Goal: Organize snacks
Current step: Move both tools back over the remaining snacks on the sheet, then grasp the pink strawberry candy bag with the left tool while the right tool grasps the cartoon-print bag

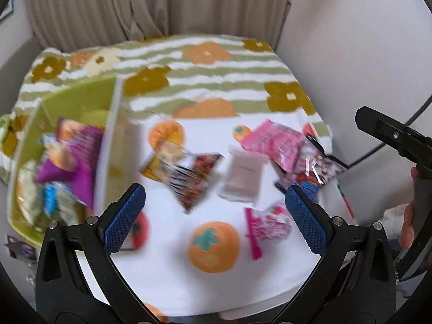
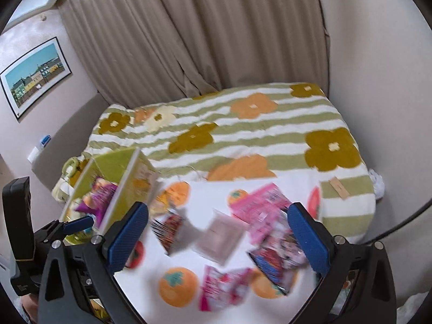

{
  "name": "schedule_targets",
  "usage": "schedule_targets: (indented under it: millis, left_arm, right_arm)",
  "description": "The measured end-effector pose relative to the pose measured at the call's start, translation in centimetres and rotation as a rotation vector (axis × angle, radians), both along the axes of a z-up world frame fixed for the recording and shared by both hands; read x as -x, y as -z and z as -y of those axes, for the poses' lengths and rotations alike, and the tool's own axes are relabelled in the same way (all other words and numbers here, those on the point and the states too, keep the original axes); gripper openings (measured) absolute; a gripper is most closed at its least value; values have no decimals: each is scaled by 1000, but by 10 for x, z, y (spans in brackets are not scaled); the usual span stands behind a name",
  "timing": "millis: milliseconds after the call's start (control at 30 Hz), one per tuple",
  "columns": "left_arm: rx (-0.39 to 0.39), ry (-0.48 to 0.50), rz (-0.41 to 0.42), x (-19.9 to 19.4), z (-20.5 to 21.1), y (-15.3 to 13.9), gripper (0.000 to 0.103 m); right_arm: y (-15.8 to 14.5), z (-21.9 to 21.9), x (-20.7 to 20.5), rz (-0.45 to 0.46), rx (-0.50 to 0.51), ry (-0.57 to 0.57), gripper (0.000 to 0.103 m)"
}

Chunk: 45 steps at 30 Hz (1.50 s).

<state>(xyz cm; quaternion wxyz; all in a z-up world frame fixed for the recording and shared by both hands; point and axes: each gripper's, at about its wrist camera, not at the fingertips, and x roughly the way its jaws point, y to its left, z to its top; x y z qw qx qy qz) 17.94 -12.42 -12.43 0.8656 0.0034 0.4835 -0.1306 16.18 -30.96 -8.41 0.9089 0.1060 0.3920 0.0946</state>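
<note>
Both views are motion-blurred. A green box [image 1: 81,100] at the left holds several snack packs, one purple [image 1: 81,148]. Loose packs lie on a white cloth with orange fruit prints [image 1: 213,245]: a red-black pack [image 1: 194,181], a pale pink pouch [image 1: 243,175], a large pink pack [image 1: 272,140], a small pink pack [image 1: 267,226] and dark packs at the right [image 1: 318,167]. My left gripper [image 1: 216,216] is open and empty above the cloth. My right gripper [image 2: 218,240] is open and empty over the pale pouch [image 2: 218,237] and the red-black pack [image 2: 170,232]. The box also shows in the right wrist view [image 2: 113,164].
A bed cover with green stripes and flowers [image 2: 243,135] lies behind the cloth. Beige curtains [image 2: 189,40] hang at the back. A framed picture [image 2: 35,75] hangs on the left wall. The other gripper's body shows at the right edge [image 1: 399,140] of the left wrist view.
</note>
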Motion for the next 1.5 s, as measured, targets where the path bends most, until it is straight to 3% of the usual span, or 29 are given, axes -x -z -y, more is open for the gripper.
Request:
schedule_targets:
  millis: [400, 700, 767, 833, 1000, 1233, 1500]
  left_arm:
    - [14, 46, -173, 12, 74, 100, 103]
    - [-2, 17, -226, 9, 92, 156, 102]
    - [-8, 15, -230, 7, 95, 162, 101]
    - [-12, 17, -236, 6, 97, 168, 88]
    - [-12, 38, -210, 7, 101, 170, 76]
    - [-6, 49, -193, 12, 96, 166, 64]
    - [-1, 49, -193, 14, 94, 163, 61]
  right_arm:
    - [92, 58, 11, -154, 26, 29, 103]
    - [133, 66, -8, -163, 9, 14, 103]
    - [137, 64, -11, -159, 32, 5, 103]
    - [141, 63, -14, -158, 39, -4, 103]
    - [149, 60, -21, -151, 42, -23, 103]
    - [154, 47, -24, -139, 93, -54, 103]
    - [161, 28, -24, -115, 221, -74, 103]
